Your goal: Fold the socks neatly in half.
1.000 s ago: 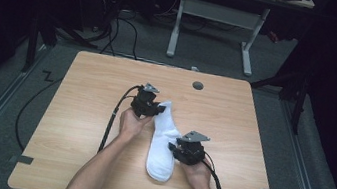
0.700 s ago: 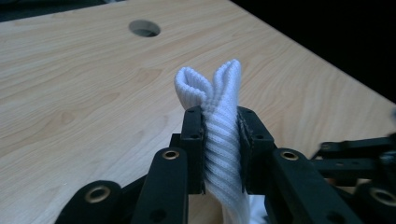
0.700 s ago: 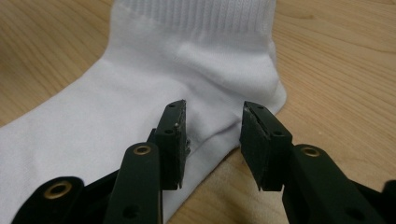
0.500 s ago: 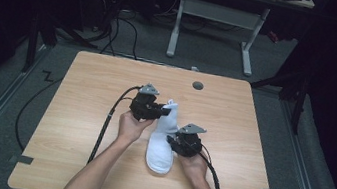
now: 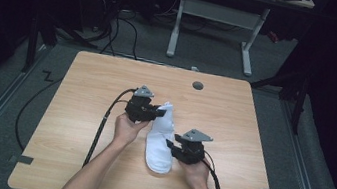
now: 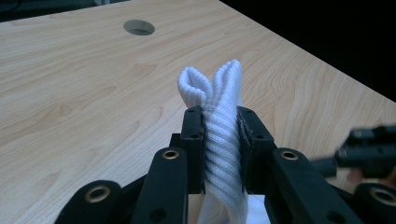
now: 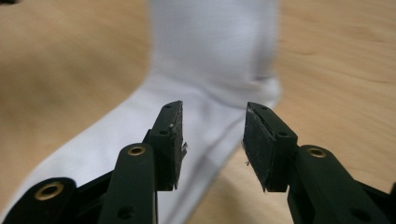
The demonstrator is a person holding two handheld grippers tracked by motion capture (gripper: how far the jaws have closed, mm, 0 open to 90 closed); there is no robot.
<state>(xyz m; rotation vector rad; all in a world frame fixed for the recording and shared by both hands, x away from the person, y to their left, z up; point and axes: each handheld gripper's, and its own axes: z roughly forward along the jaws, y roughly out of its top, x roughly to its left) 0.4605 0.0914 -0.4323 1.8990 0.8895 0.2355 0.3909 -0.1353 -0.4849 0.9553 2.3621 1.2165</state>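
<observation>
Right gripper view, nearest: right gripper (image 7: 212, 140) gapes, nothing between its pads, jaws just opening over the white sock (image 7: 210, 60) on the table (image 5: 78, 111). Left gripper view: left gripper (image 6: 220, 140) pinches the ribbed cuff. Risk: one-sided hold, cuff may slip. High view alone shows the sock's foot lying flat.

I see bare table (image 5: 78, 111) all around the white sock (image 5: 158, 146); near my grippers, a round cable hole (image 5: 198, 85) sits at the far edge.
</observation>
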